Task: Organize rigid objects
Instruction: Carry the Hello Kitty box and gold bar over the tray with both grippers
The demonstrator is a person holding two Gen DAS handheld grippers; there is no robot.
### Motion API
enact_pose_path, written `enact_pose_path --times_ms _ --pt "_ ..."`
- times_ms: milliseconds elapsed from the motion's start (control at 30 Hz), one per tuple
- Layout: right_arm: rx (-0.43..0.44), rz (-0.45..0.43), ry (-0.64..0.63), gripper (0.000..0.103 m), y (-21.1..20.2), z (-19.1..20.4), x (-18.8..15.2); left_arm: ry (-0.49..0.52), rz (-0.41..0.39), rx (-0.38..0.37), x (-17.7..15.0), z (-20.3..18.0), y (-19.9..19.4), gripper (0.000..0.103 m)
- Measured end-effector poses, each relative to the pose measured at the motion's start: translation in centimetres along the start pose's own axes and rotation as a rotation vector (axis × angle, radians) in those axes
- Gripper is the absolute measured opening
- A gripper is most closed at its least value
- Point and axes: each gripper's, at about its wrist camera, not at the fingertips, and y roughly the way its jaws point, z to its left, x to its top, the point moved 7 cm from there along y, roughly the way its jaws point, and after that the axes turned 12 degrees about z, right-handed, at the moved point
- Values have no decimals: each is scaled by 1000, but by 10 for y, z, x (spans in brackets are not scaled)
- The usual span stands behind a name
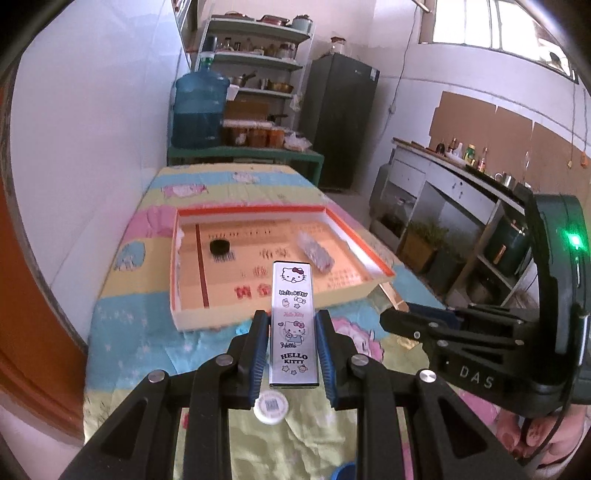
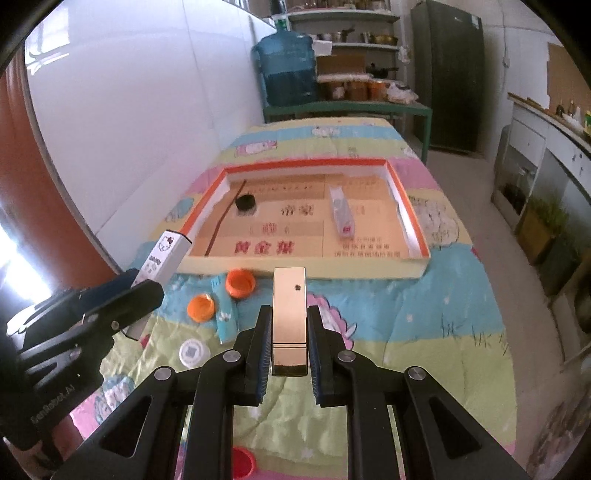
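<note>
White walls fill the left of both views. At top centre stand a metal shelf, a blue water jug on a green bench and a dark fridge. A window glows upper right above a counter. Grey floor lies at right.
</note>
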Motion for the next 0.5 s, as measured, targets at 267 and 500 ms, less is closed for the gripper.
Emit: enact_pose_path --times_ms 267,500 --pt "-4 -22 -16 18 -1 0 17 4 -39 7 24 1 -2 26" --pt "-5 -30 -28 18 4 -3 31 11 -49 16 40 3 3 26"
